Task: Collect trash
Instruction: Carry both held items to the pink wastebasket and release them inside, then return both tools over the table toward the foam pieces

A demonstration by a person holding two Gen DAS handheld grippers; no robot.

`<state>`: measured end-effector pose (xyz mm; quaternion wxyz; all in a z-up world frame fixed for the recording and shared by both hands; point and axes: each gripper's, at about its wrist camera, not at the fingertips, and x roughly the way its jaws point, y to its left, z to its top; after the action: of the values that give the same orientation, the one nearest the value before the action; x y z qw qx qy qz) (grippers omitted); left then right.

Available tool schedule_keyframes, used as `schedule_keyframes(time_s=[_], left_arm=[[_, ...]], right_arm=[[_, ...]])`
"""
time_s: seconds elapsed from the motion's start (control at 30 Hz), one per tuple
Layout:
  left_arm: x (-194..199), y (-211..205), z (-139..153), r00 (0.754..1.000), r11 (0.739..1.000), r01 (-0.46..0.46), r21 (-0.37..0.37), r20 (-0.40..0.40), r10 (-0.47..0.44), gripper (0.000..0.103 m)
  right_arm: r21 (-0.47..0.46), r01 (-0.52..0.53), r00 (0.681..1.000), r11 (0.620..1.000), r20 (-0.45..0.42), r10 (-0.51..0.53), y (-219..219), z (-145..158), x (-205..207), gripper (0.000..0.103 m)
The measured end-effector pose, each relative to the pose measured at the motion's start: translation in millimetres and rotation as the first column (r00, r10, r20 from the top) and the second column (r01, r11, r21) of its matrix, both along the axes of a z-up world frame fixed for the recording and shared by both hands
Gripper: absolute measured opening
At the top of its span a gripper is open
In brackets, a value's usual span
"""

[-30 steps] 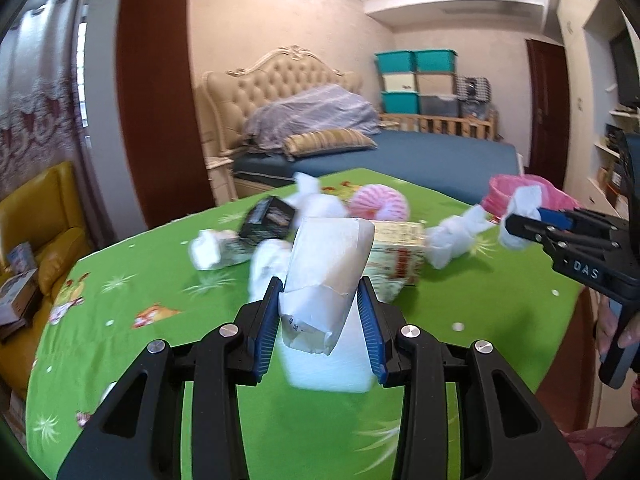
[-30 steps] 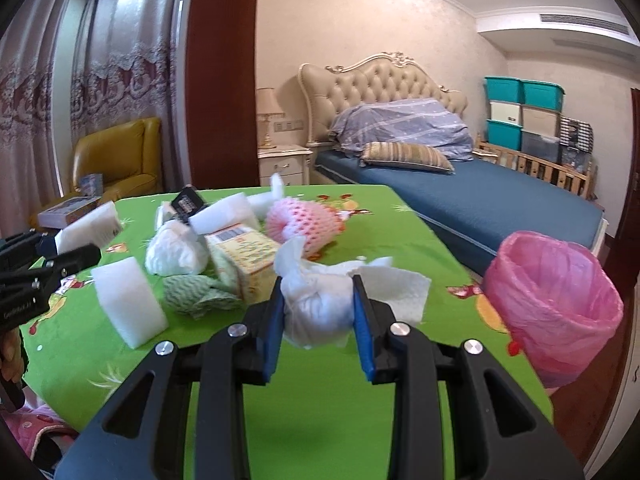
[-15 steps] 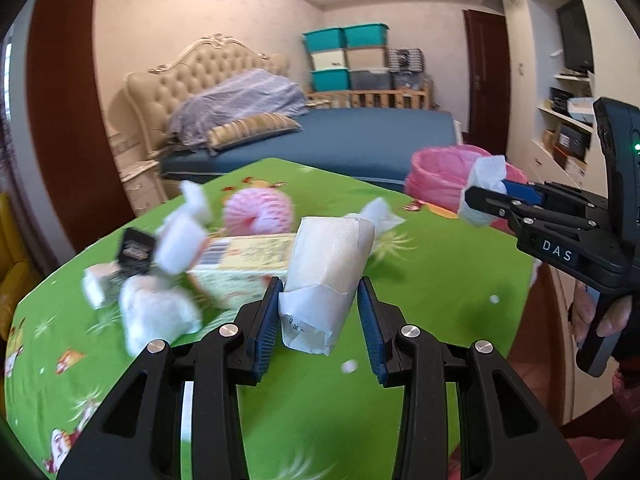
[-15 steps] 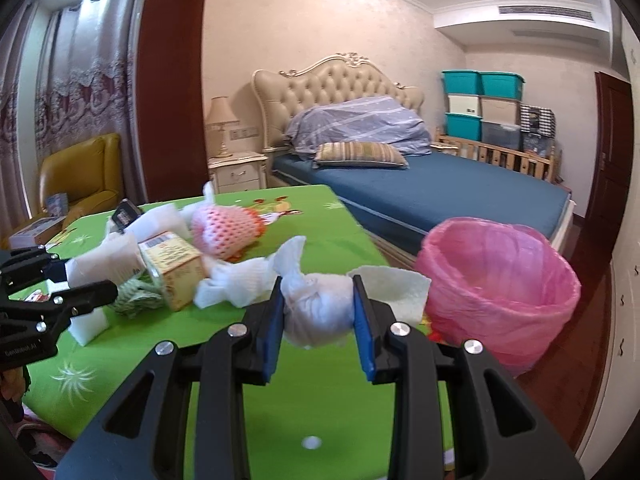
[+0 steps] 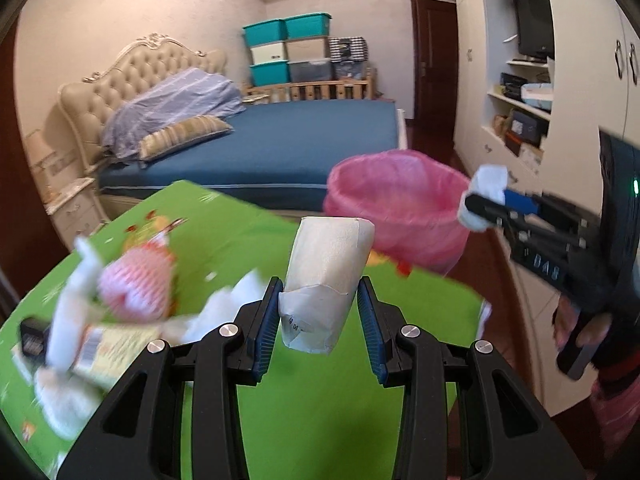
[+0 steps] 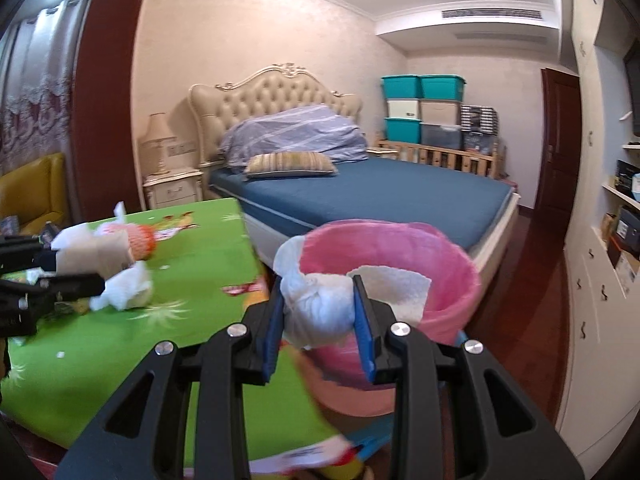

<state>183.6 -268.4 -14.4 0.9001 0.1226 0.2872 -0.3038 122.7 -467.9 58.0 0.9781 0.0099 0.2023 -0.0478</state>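
Note:
My left gripper is shut on a white foam block and holds it above the green tablecloth, short of the pink-lined trash bin. My right gripper is shut on a crumpled white tissue and holds it at the near rim of the bin. It also shows in the left wrist view, at the bin's right rim. More trash lies on the table: a pink foam net, a carton, tissues.
A blue bed stands behind the table and bin. White cupboards with shelves line the right wall. Wooden floor lies around the bin. A yellow armchair is at far left.
Both grippers have swung right, away from the trash pile toward the pink bin. The right gripper with its tissue now sits at the bin's rim.

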Motion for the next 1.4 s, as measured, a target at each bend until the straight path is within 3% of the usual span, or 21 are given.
schedule_keyframes(time_s=[0.3,0.6,0.63,0.67,0.7,0.73,0.77,0.97,1.23,1.4], left_arm=[[75,-90,18,0.992,0.993,0.073,-0.089,-0.101,-0.082,0.036],[114,-145,21,0.986,0.991,0.094,-0.098,-0.129,-0.106,0.038],[117,-149,20,0.985,0.99,0.096,-0.101,-0.131,-0.109,0.043],[120,-153,19,0.986,0.99,0.095,-0.102,-0.127,-0.107,0.045],[123,-155,19,0.988,0.991,0.087,-0.099,-0.122,-0.099,0.055],[127,-157,18,0.989,0.992,0.074,-0.098,-0.117,-0.086,0.07],[129,-157,17,0.991,0.993,0.057,-0.101,-0.112,-0.069,0.08],[124,-132,24,0.999,0.997,-0.007,-0.072,-0.049,0.004,0.086],[56,-58,36,0.99,0.995,-0.095,-0.017,0.099,0.096,0.09],[17,-7,21,0.991,0.994,-0.112,0.007,0.069,0.111,0.09]], right_arm=[[-0.06,0.015,1.0,0.998,-0.017,-0.016,-42,-7,36,0.032],[-0.07,-0.007,1.0,0.998,-0.008,0.006,-66,-9,67,0.036],[-0.064,-0.012,1.0,0.998,-0.008,0.012,-68,-11,71,0.038],[-0.056,-0.023,1.0,0.998,-0.011,0.023,-70,-13,74,0.047],[-0.053,-0.029,1.0,0.998,-0.011,0.028,-71,-15,75,0.053],[-0.055,-0.026,1.0,0.998,-0.012,0.025,-73,-17,77,0.067],[-0.06,-0.016,1.0,0.998,-0.018,0.015,-75,-20,77,0.077],[-0.036,0.005,1.0,0.999,-0.002,-0.005,-74,-21,49,0.077],[0.01,-0.012,0.999,1.0,0.033,0.012,-42,-5,3,0.086],[0.043,-0.046,0.999,0.998,0.005,0.046,-6,-6,-3,0.088]])
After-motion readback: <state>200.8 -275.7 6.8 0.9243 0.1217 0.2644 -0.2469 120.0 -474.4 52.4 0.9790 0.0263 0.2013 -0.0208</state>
